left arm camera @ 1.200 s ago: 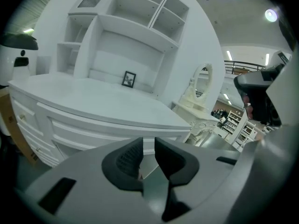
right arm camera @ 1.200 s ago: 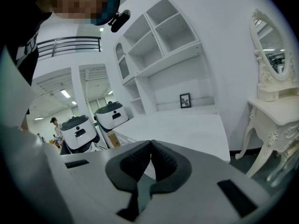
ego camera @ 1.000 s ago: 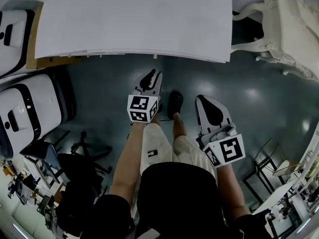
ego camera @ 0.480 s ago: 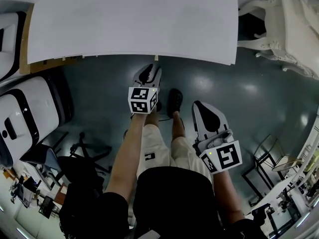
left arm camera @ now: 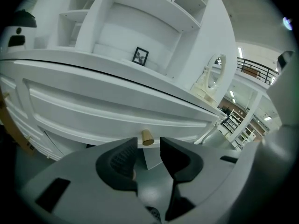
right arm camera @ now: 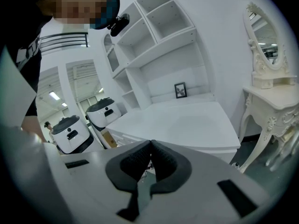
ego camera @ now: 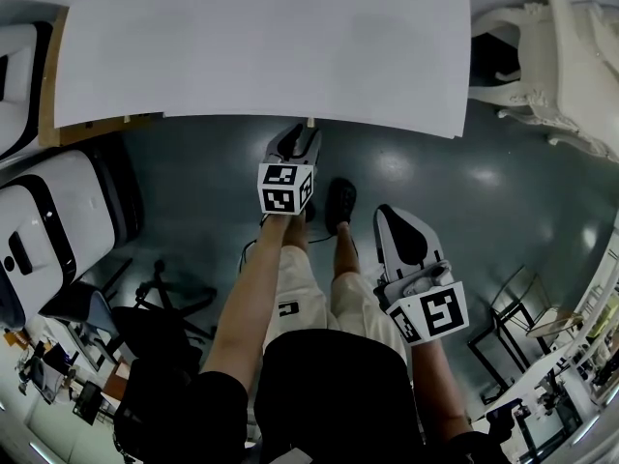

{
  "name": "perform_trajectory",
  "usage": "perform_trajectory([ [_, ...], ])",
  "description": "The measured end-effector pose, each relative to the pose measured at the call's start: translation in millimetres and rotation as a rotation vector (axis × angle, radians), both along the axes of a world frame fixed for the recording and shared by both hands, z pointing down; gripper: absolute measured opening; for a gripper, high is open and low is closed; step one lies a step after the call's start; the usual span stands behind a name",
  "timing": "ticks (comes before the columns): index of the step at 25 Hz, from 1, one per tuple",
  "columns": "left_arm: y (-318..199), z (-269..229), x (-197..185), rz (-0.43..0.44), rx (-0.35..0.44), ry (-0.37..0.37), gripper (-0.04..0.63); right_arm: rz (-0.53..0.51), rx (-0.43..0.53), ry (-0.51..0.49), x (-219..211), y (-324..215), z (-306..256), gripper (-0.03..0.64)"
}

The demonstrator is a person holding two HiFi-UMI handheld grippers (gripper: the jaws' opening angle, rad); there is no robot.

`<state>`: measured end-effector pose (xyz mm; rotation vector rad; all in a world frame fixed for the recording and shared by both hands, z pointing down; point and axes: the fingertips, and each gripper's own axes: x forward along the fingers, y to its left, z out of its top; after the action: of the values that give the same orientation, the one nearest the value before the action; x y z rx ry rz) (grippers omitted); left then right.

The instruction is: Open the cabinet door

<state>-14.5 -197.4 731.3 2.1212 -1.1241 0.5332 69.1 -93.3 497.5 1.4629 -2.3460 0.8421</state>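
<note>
Cabinet door (left arm camera: 93,107) still shut under white top; task barely begun. We hold left tongs (left arm camera: 148,146) at its wooden knob (left arm camera: 147,136): jaws opening, knob just ahead of tips, ungripped. Right tongs (right arm camera: 150,149) clenched, empty, well apart. Left: grasp knob, pull.

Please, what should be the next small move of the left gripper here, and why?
Probably ease the left gripper forward until the knob on the cabinet door sits between its pads. Its jaws are opening with nothing between them, and the knob stands just beyond the tips, in line with the gap, so a short advance seems enough.
</note>
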Motion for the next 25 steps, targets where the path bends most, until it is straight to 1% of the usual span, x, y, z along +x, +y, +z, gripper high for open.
perform_trajectory([
  [4,-3,3,2,-0.004,-0.004,-0.002,0.152,0.011,-0.002,0.002,1,0,1,0.018],
  [8,-7,2,5,-0.026,0.0,0.002,0.129,0.02,-0.009,0.003,5,0,3,0.018],
  [12,-9,4,6,-0.044,0.0,-0.017,0.095,0.028,-0.015,0.0,10,-1,6,0.018],
  [17,-9,5,5,-0.065,-0.008,-0.024,0.091,0.027,-0.012,-0.001,11,-1,4,0.018],
  [21,-8,4,5,-0.069,0.003,-0.053,0.089,0.024,-0.008,0.0,11,0,1,0.018],
  [25,-6,5,5,-0.078,-0.014,-0.054,0.087,0.008,0.0,-0.004,10,0,-3,0.018],
])
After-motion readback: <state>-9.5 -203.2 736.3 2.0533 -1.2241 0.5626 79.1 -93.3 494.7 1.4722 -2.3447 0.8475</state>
